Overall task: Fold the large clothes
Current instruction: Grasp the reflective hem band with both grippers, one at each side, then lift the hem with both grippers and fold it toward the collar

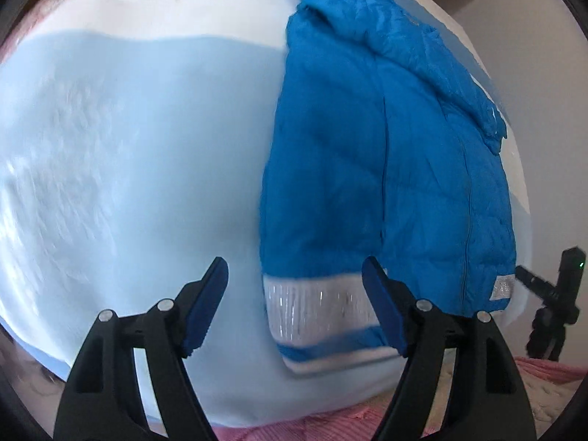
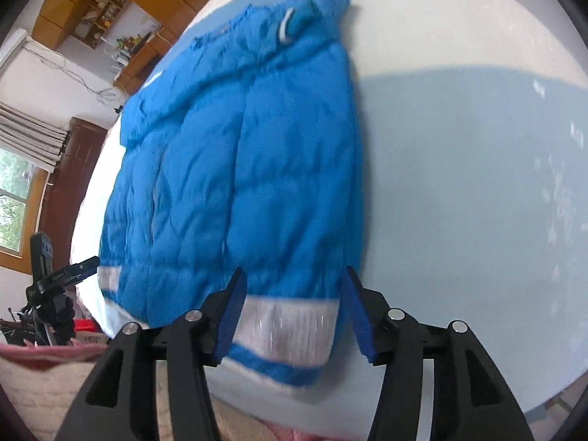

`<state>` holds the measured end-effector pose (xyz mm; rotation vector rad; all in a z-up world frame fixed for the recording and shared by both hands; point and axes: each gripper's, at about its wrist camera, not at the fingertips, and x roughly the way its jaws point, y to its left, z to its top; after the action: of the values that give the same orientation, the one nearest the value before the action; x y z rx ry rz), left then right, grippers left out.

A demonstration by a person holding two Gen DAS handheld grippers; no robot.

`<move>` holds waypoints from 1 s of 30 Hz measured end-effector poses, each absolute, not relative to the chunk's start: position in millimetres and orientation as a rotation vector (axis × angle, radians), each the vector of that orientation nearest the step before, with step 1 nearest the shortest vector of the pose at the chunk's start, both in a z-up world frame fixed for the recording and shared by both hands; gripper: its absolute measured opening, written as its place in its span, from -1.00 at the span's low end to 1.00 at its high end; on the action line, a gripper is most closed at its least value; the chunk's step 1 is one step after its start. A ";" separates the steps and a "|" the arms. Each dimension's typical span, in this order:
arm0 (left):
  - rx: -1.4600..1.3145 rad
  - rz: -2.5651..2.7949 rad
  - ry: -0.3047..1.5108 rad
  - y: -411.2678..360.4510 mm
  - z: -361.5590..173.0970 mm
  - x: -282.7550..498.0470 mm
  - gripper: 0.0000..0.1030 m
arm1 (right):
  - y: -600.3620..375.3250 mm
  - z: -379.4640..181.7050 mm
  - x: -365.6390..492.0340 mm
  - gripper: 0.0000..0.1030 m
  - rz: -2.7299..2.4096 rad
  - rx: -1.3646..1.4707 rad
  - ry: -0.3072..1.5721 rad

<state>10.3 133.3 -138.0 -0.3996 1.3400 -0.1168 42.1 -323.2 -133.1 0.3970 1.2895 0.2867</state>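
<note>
Plainly, both the left tool [image 1: 295,307] and right tool [image 2: 292,318] gape, empty; blue jacket [image 1: 386,169] lies flat.

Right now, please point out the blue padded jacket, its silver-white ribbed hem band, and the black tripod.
Blue padded jacket [image 1: 330,169]: left wrist view, on the folded front panel.
Silver-white ribbed hem band [image 2: 290,325]: right wrist view, middle of the band.
Black tripod [image 1: 551,305]: left wrist view, on its stem.
</note>
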 end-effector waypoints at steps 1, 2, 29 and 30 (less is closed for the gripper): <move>-0.415 -0.126 1.348 132.5 -140.9 6.9 0.45 | -322.2 -136.1 39.8 0.07 0.285 0.398 1.297; -0.433 -0.132 1.364 130.6 -146.5 3.8 0.45 | -321.6 -139.4 37.6 0.07 0.281 0.397 1.306; -0.483 -0.227 1.419 136.9 -171.4 -27.0 -0.78 | -326.7 -154.5 4.3 -0.80 0.429 0.491 1.376; -0.494 -0.229 1.409 137.6 -169.8 -23.7 -0.79 | -326.4 -152.1 5.6 -0.80 0.432 0.487 1.370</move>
<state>-23.7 137.6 -169.8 -0.4938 1.4090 -0.2292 5.6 -326.4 -152.1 0.4873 1.3696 0.4320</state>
